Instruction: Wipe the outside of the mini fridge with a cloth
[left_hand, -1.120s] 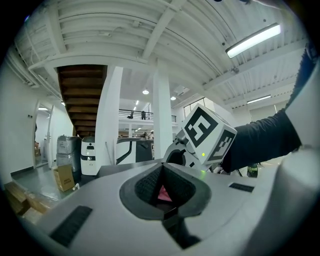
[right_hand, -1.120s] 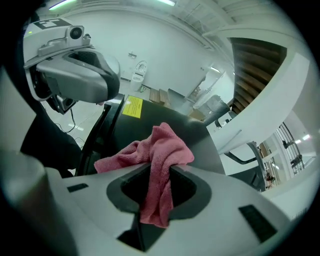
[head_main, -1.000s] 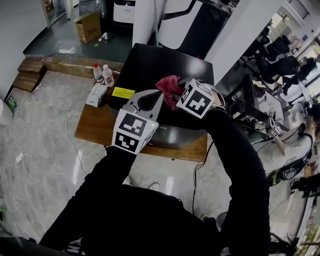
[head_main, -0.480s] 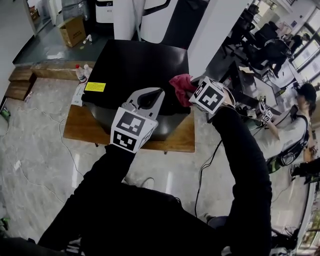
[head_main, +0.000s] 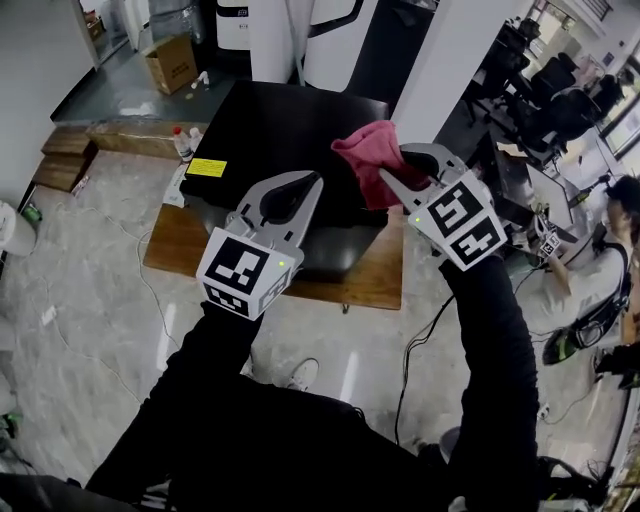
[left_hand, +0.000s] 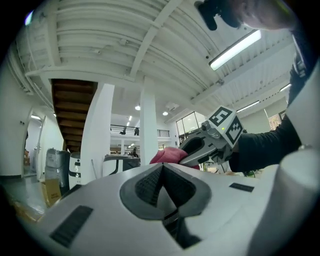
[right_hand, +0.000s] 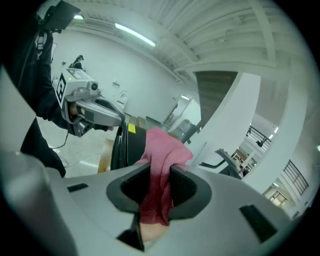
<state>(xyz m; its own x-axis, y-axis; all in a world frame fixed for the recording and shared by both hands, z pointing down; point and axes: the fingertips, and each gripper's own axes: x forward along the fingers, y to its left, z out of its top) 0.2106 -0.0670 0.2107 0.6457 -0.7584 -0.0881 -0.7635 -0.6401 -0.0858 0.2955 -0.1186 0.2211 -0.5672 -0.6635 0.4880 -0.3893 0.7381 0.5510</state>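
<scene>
Since the right gripper (head_main: 398, 178) is clamped on the pink cloth (head_main: 363, 150), with a wad bunched ahead of its jaw tips and a tail running back between them, the grip looks good enough to wipe with.

Left gripper (head_main: 305, 185): jaws together, nothing between them, just left of the right one.

Mini fridge (head_main: 270, 120): black, ahead of and below both grippers, standing on a low wooden bench (head_main: 180, 250). Yellow label (head_main: 205, 167) sits at its edge, off to the left of the left gripper. The cloth is over the right part of the top; can't tell if it touches.

My read: the step in hand is getting cloth onto the surface and starting a pass. To do it well:
- Tilt the right gripper nose-down so the wad meets the panel, not the jaw tips.
- Press light and flat, with straight overlapping strokes across the top, then the sides and door.
- Clamp tight, since cloth likely drags on a glossy panel and could pull out.
- The left gripper could brace the near edge so the fridge doesn't slide on the bench.
- The grippers are close together, so mind a collision.
</scene>
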